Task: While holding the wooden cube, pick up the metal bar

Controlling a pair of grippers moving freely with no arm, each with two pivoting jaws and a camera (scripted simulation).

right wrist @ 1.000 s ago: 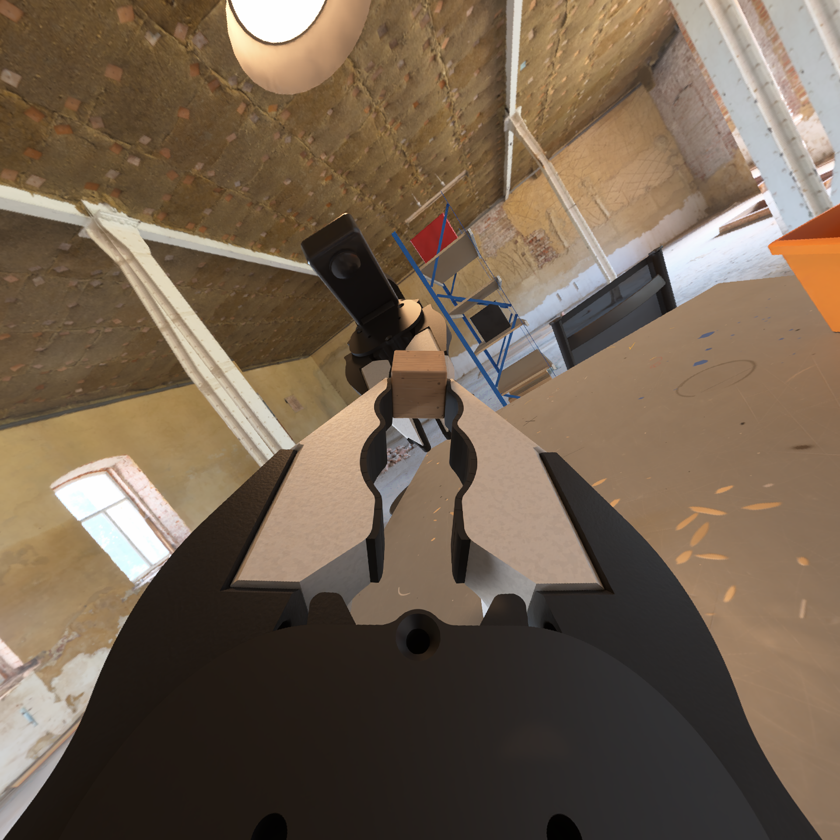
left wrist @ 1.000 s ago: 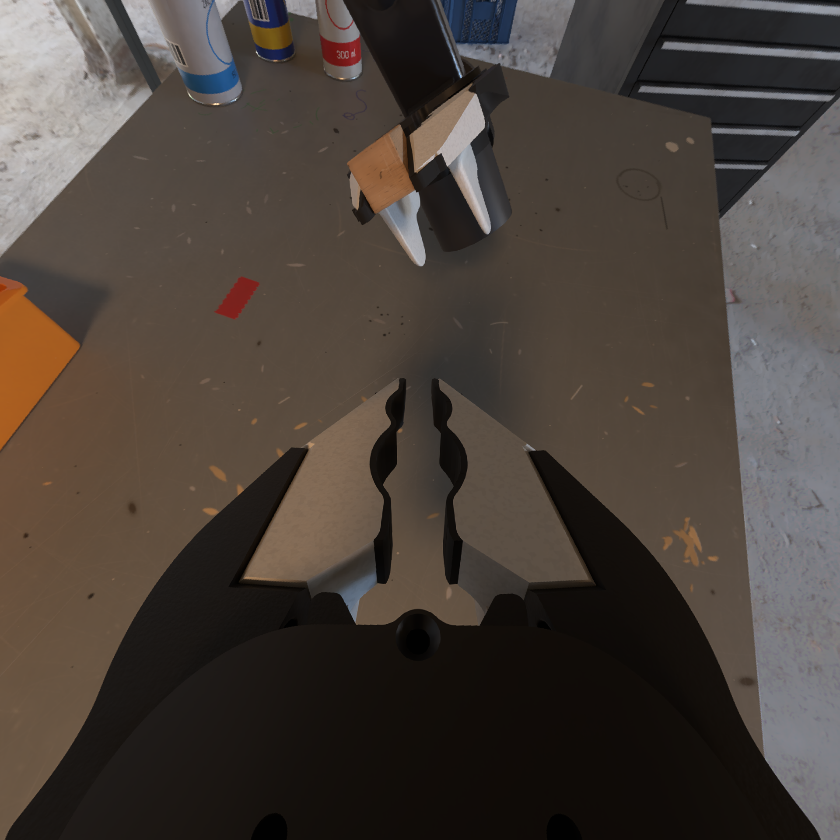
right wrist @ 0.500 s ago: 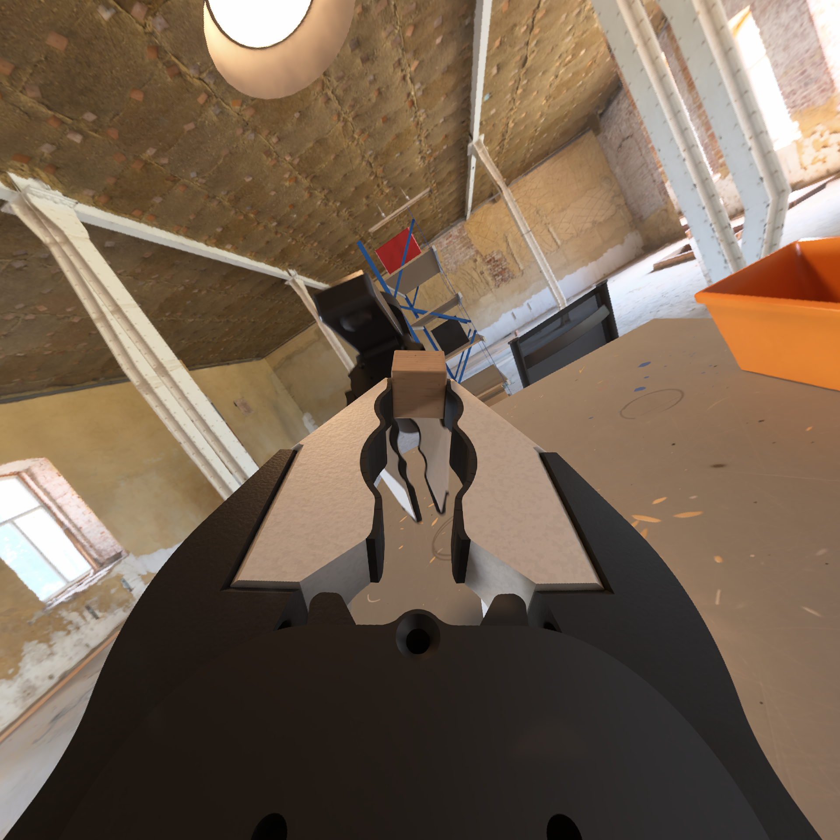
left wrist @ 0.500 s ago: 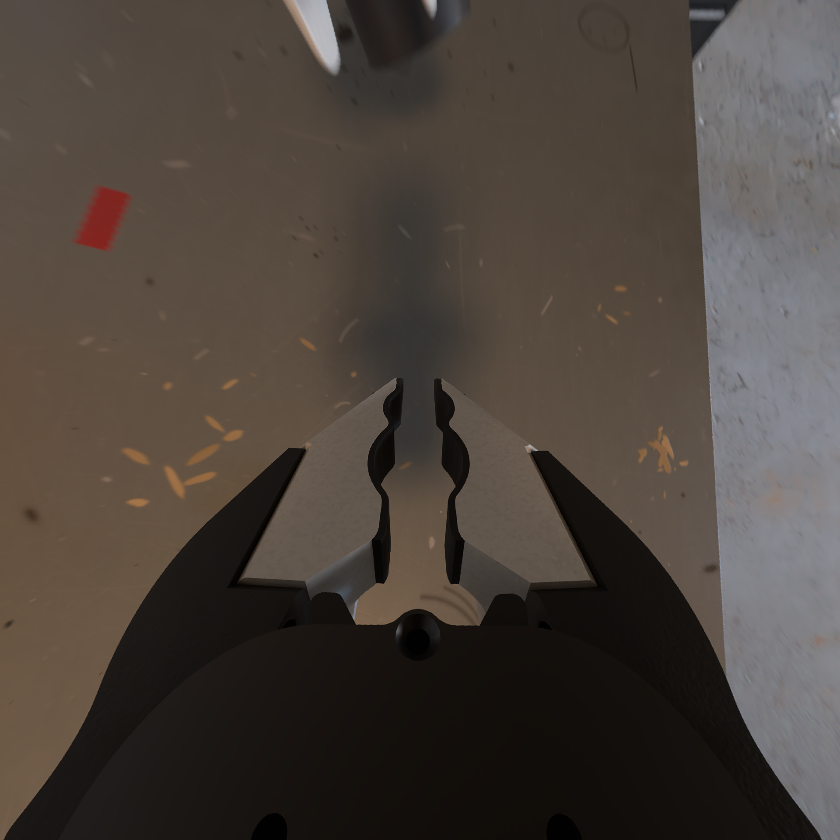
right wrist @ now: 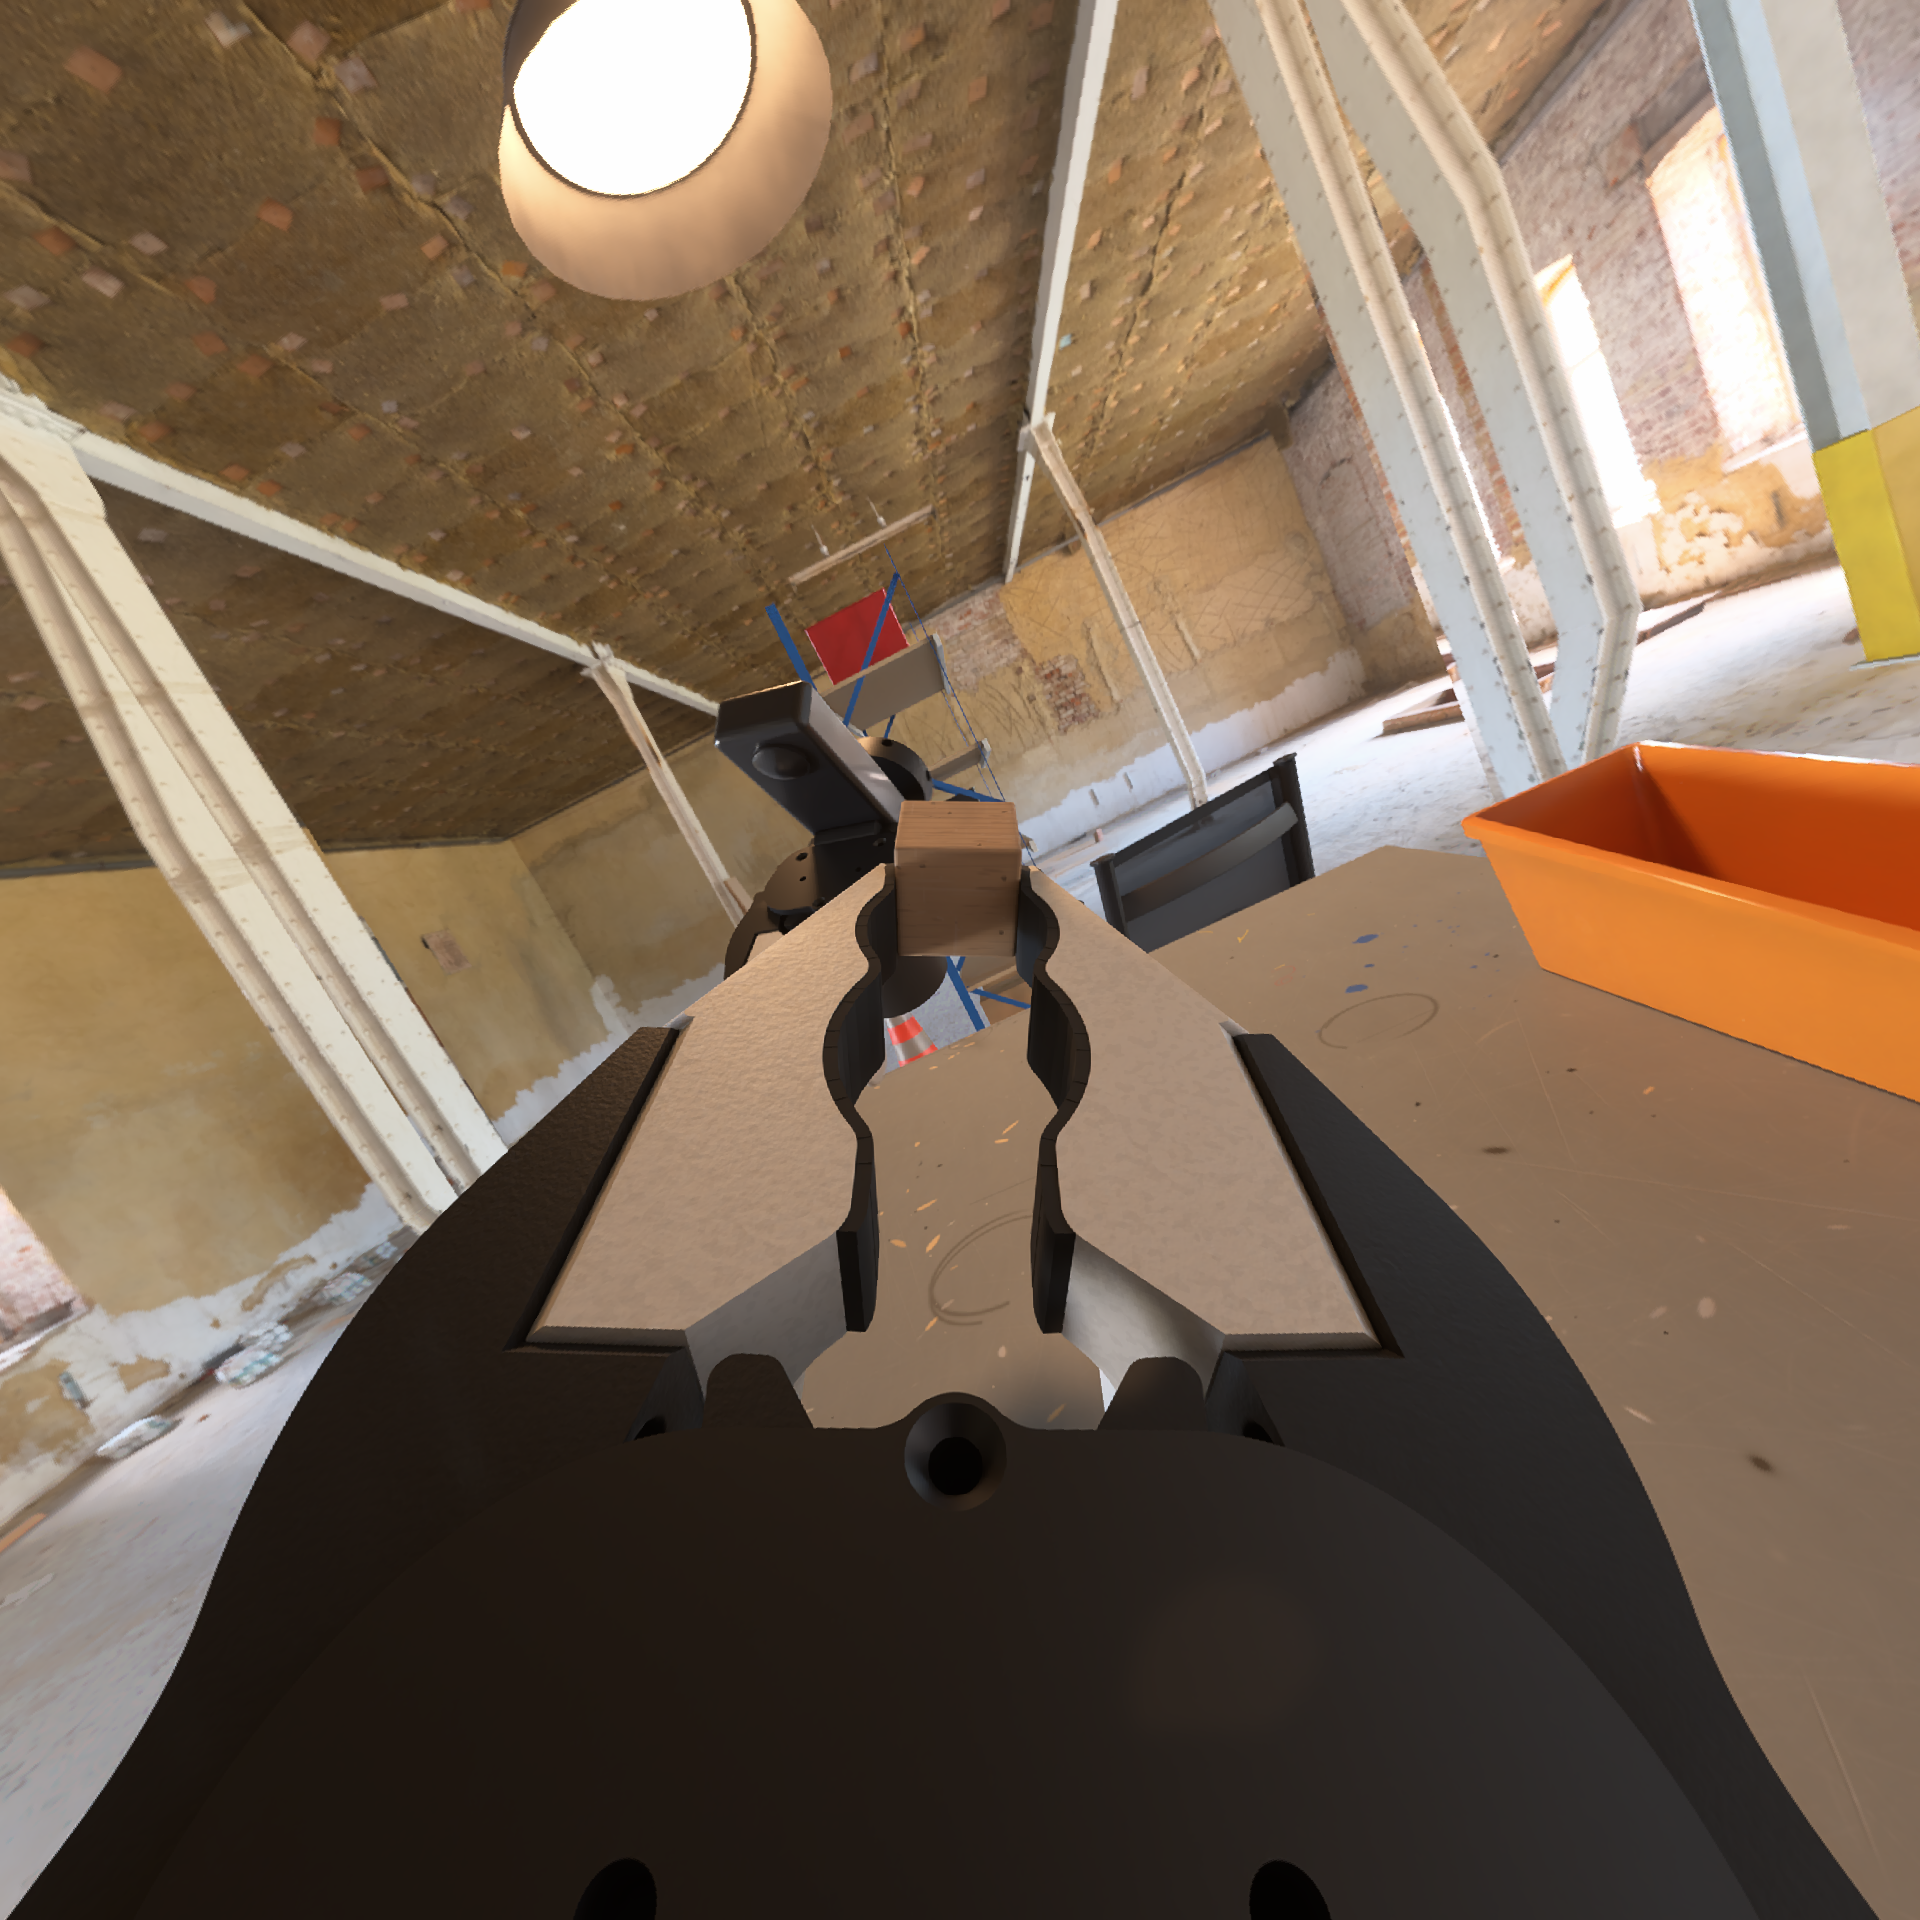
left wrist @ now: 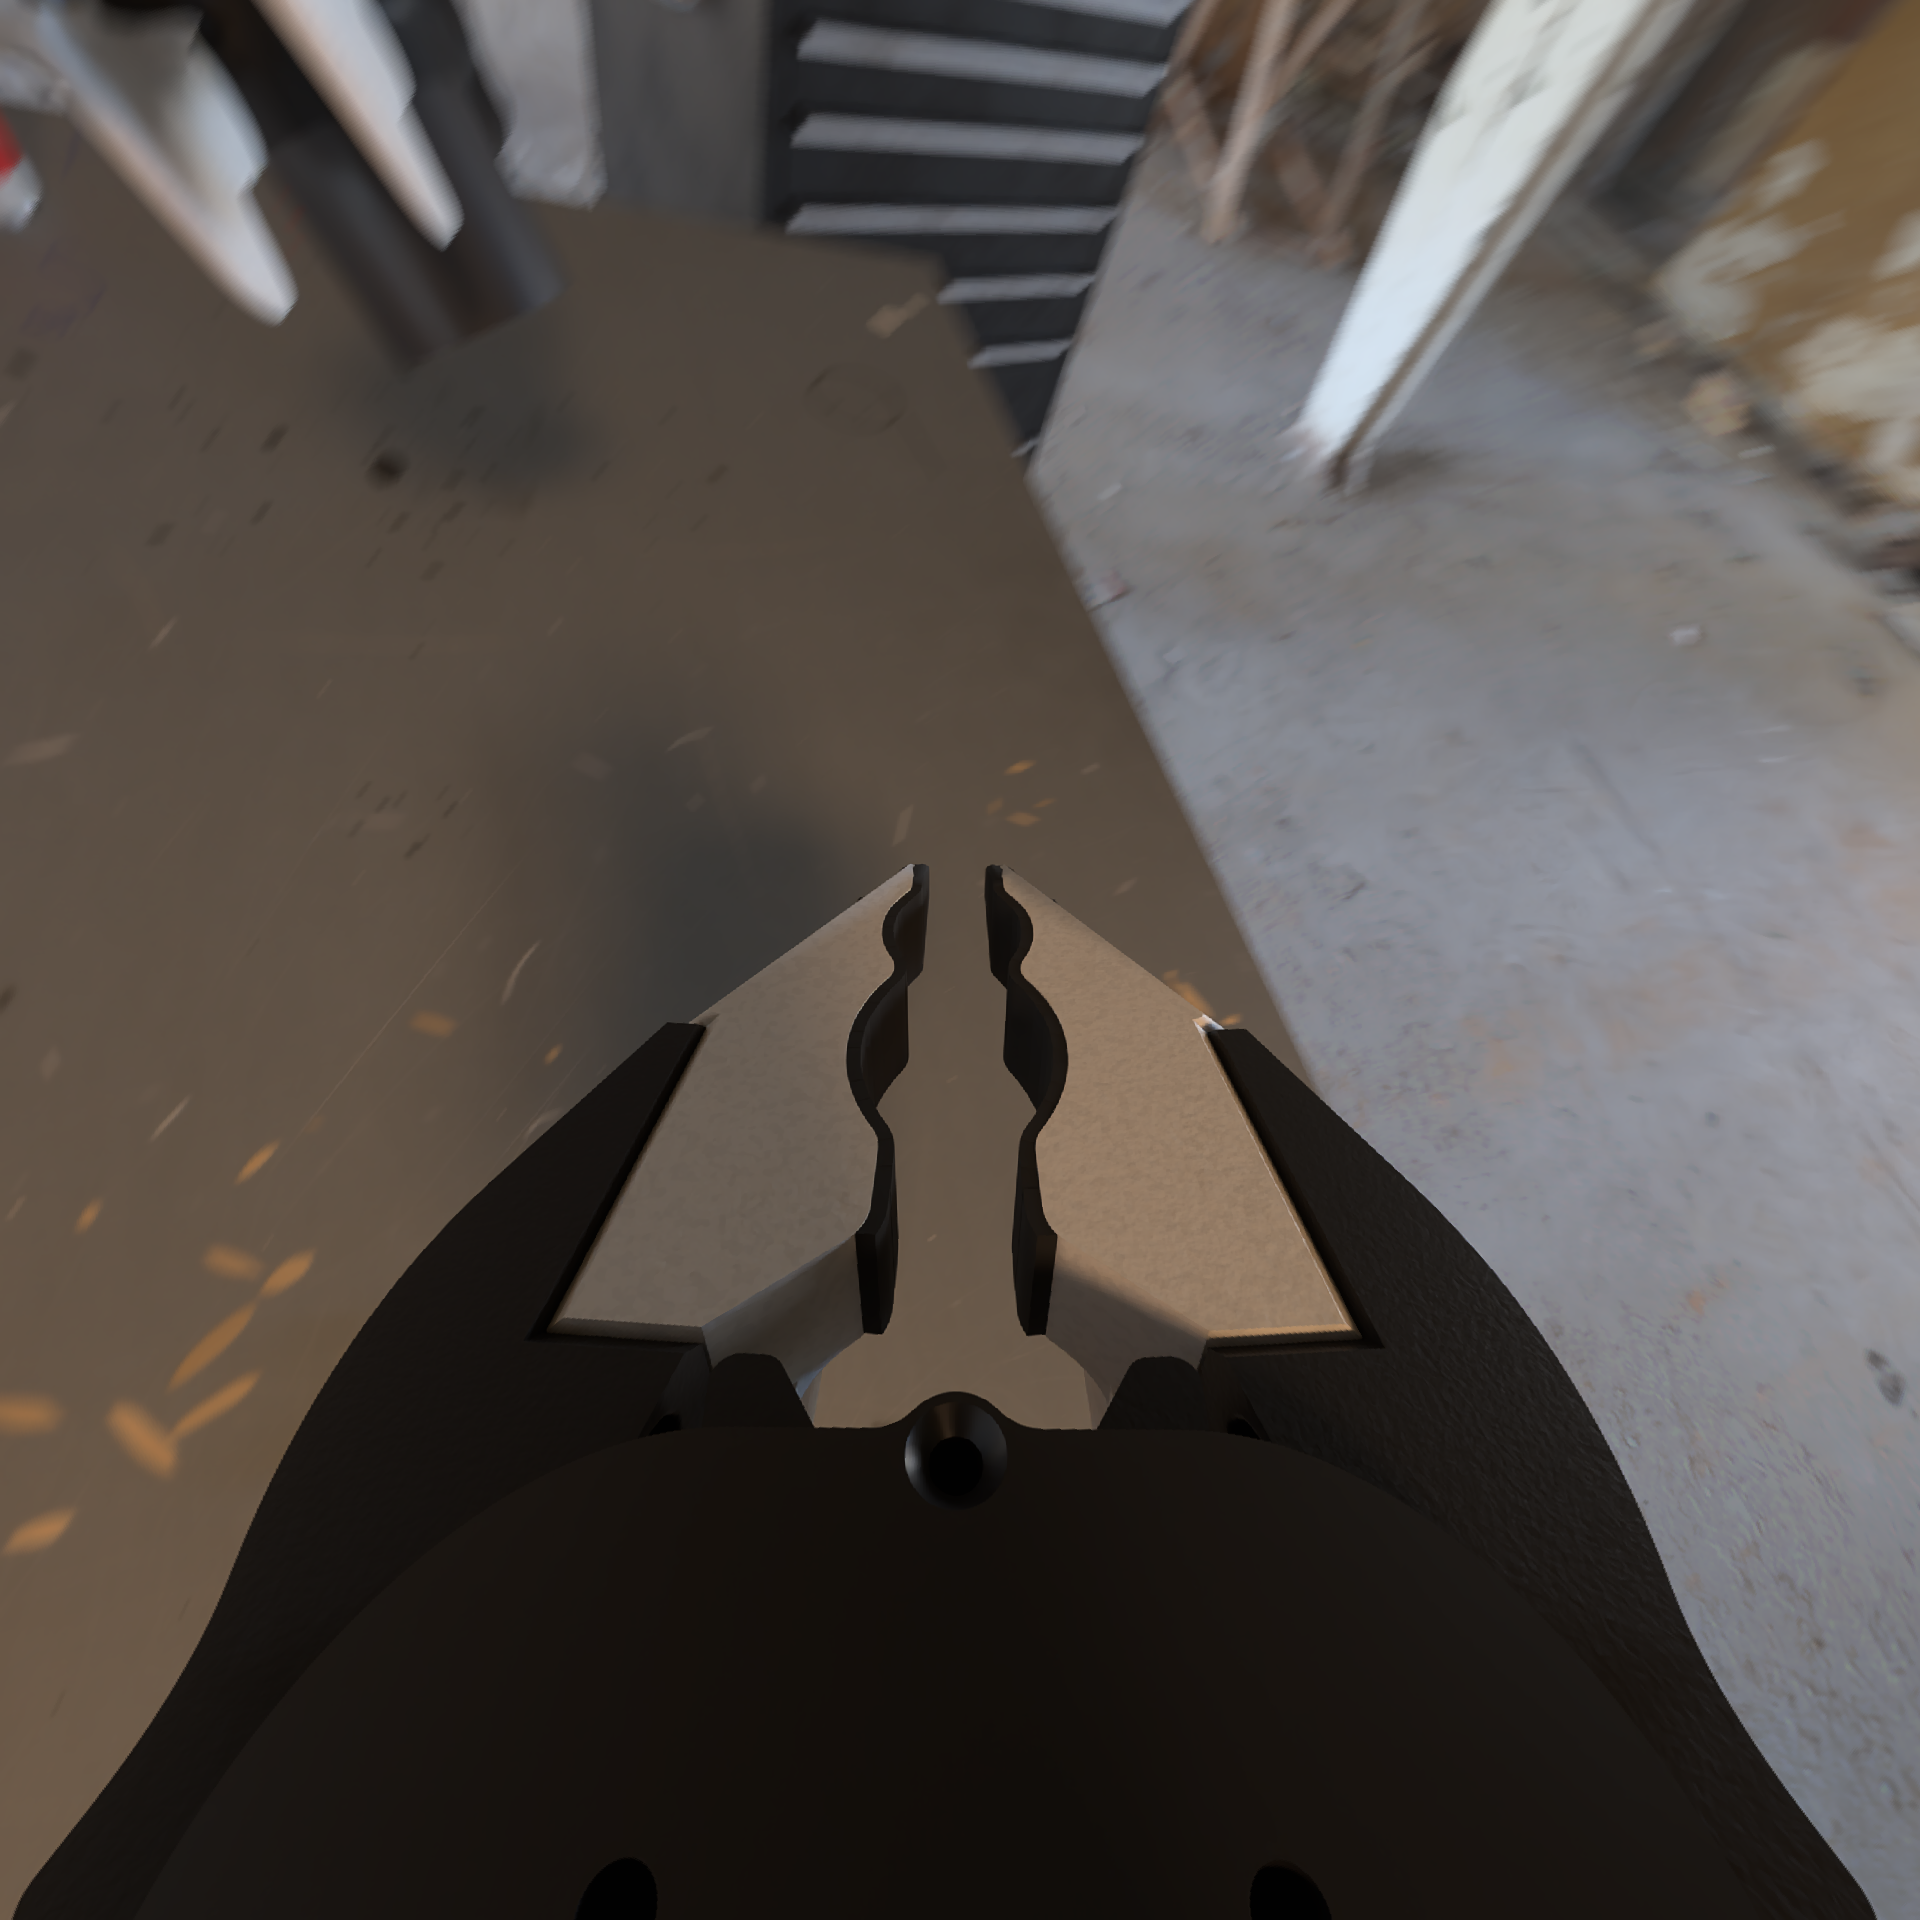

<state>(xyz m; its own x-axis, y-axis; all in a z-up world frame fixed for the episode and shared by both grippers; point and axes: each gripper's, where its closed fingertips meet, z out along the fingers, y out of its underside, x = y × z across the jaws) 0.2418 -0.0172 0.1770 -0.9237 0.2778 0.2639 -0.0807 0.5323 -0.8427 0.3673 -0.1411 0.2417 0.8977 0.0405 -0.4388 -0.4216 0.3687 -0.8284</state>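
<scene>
My right gripper [right wrist: 956,896] is shut on the wooden cube [right wrist: 954,862], held at its fingertips low over the table [right wrist: 1558,1195]. My left gripper [left wrist: 957,878] hangs above the table's right side, its jaws a narrow slit apart with nothing between them. Its dark body [right wrist: 810,769] shows behind the cube in the right wrist view. The right gripper's white fingers [left wrist: 229,208] show blurred at the top left of the left wrist view, with a dark grey cylinder [left wrist: 447,229] beside them. I cannot tell whether that cylinder is the metal bar.
An orange bin [right wrist: 1714,883] stands on the table at the right of the right wrist view. A dark drawer cabinet [left wrist: 956,187] stands past the table's far corner. The table's right edge [left wrist: 1091,623] drops to a concrete floor [left wrist: 1455,831].
The left wrist view has swung up from looking straight down at the table to its far right corner and is blurred. The right gripper still holds the cube, and more of the bin shows.
</scene>
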